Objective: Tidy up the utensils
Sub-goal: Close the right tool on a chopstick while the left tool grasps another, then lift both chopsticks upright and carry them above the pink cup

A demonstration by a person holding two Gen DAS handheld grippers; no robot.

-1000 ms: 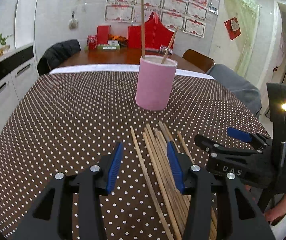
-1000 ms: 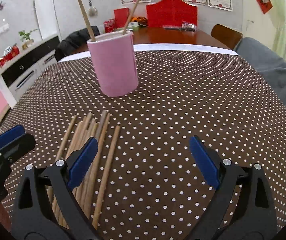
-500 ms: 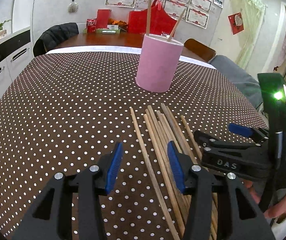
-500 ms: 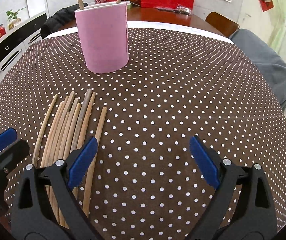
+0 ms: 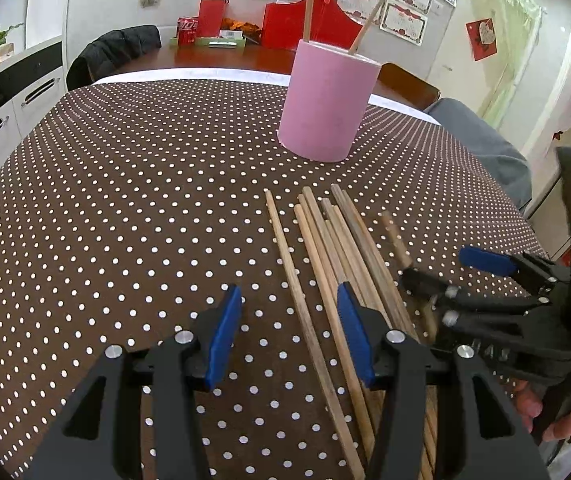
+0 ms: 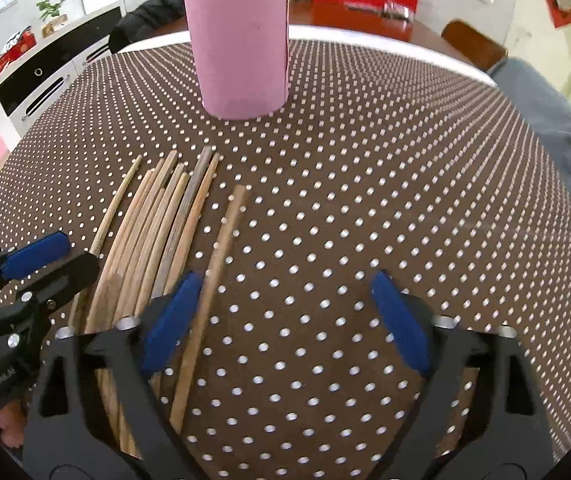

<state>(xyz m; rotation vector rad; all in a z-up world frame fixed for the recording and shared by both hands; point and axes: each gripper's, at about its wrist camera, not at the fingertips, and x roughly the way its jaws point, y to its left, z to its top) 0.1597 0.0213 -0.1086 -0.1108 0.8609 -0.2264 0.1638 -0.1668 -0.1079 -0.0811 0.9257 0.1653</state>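
Several wooden chopsticks (image 5: 337,248) lie side by side on the brown dotted tablecloth (image 5: 125,200); they also show in the right wrist view (image 6: 157,224). A pink cup (image 5: 327,100) stands upright behind them with two chopsticks in it, and shows in the right wrist view (image 6: 241,48). My left gripper (image 5: 289,332) is open, low over the near ends, with the leftmost chopstick (image 5: 297,292) between its fingers. My right gripper (image 6: 285,320) is open wide; the rightmost chopstick (image 6: 213,276) lies just inside its left finger. The right gripper also shows in the left wrist view (image 5: 445,276).
A wooden table with red boxes (image 5: 309,28) stands behind the cloth. A dark chair (image 5: 113,52) is at the far left, a grey seat (image 5: 481,148) at the right. White cabinets (image 5: 1,100) line the left wall.
Both grippers have moved forward and down toward the chopsticks. The right gripper has shifted left over the rightmost chopstick. Both stay open.
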